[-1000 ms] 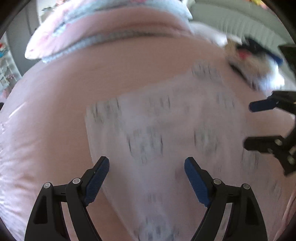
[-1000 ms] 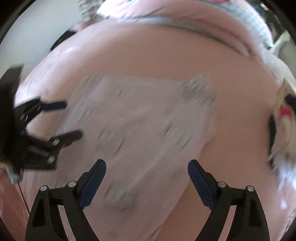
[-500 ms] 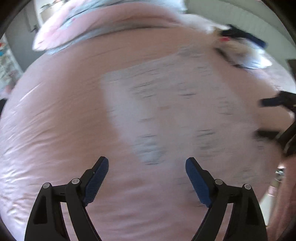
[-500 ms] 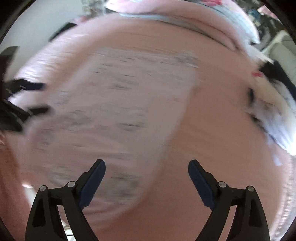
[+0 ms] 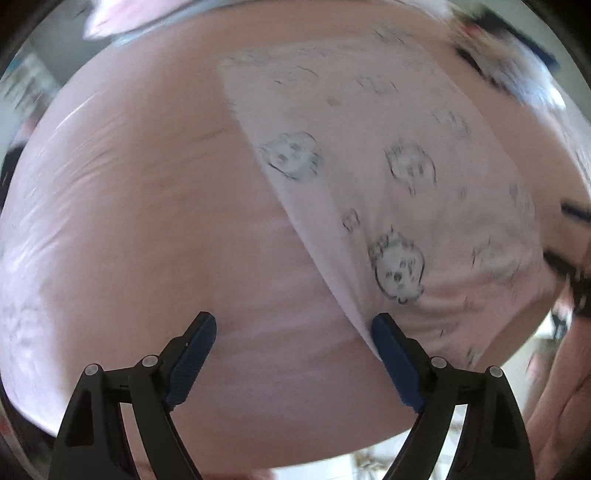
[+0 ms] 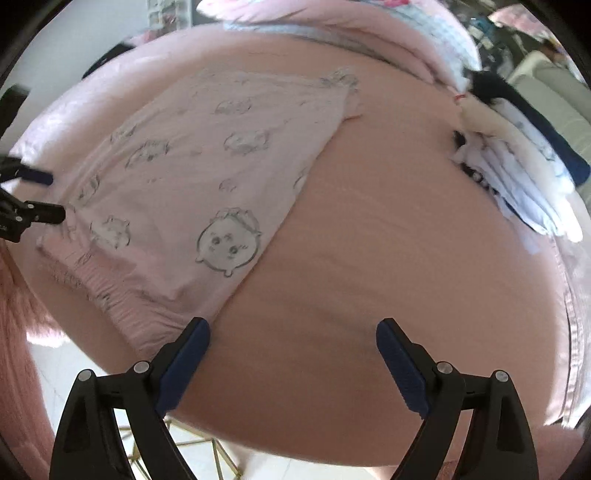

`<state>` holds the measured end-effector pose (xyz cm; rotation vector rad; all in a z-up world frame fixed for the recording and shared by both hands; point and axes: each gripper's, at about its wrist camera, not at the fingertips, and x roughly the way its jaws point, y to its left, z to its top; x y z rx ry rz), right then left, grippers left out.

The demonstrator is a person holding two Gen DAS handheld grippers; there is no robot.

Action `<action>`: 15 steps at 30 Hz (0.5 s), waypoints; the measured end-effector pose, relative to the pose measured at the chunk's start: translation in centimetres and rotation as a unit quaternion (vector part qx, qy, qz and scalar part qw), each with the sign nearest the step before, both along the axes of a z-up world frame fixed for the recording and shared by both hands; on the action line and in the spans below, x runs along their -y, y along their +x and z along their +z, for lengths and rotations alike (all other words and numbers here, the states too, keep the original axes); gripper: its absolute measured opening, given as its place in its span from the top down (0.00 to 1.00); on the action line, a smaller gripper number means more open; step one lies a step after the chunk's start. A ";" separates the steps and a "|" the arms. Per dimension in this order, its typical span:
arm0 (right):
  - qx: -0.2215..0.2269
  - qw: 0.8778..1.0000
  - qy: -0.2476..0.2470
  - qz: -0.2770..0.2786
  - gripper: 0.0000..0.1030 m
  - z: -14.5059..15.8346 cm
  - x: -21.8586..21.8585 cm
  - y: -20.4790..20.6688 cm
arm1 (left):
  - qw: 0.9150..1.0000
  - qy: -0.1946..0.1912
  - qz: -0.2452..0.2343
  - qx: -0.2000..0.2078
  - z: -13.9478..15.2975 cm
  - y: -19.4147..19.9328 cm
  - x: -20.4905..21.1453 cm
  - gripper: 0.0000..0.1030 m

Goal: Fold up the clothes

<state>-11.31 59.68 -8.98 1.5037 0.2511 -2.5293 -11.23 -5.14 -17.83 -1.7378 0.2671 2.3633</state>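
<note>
- This is a bedroom in a home: a wide bed with a pink sheet (image 6: pixel 388 258) fills most of both views.
- At the head of the bed lies a rolled pink quilt (image 6: pixel 369 33) with a light blue checked side.
- A pile of other clothes (image 6: pixel 517 162), white and dark blue, waits on the bed near its edge.
- A pink garment with small cartoon faces (image 6: pixel 207 166) is spread on the sheet.
- Below the bed edge a light tiled floor (image 6: pixel 74 354) shows, and a white wall (image 6: pixel 74 44) stands behind the bed.
</note>
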 end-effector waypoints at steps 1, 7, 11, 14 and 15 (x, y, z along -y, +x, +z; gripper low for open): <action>-0.005 1.000 -0.013 -0.006 0.11 0.5 -0.6 0.2 | 1.000 0.019 0.003 -0.017 0.8 0.2 -0.4 0.16; 0.009 1.000 -0.026 0.006 0.11 -0.1 0.1 1.3 | 0.999 0.020 -0.017 -0.038 -0.2 2.8 -4.6 0.16; 0.019 0.999 -0.030 0.014 0.11 -0.6 0.6 2.1 | 0.999 0.023 0.008 -0.037 -1.6 3.5 -3.8 0.14; 0.015 1.000 -0.005 0.015 0.09 -0.4 -0.3 3.7 | 0.997 0.041 0.061 -0.034 -1.9 4.4 -1.7 0.12; 0.015 1.000 0.002 0.014 0.09 -0.4 -0.5 4.3 | 0.996 0.043 0.072 -0.040 -1.9 4.8 -1.4 0.12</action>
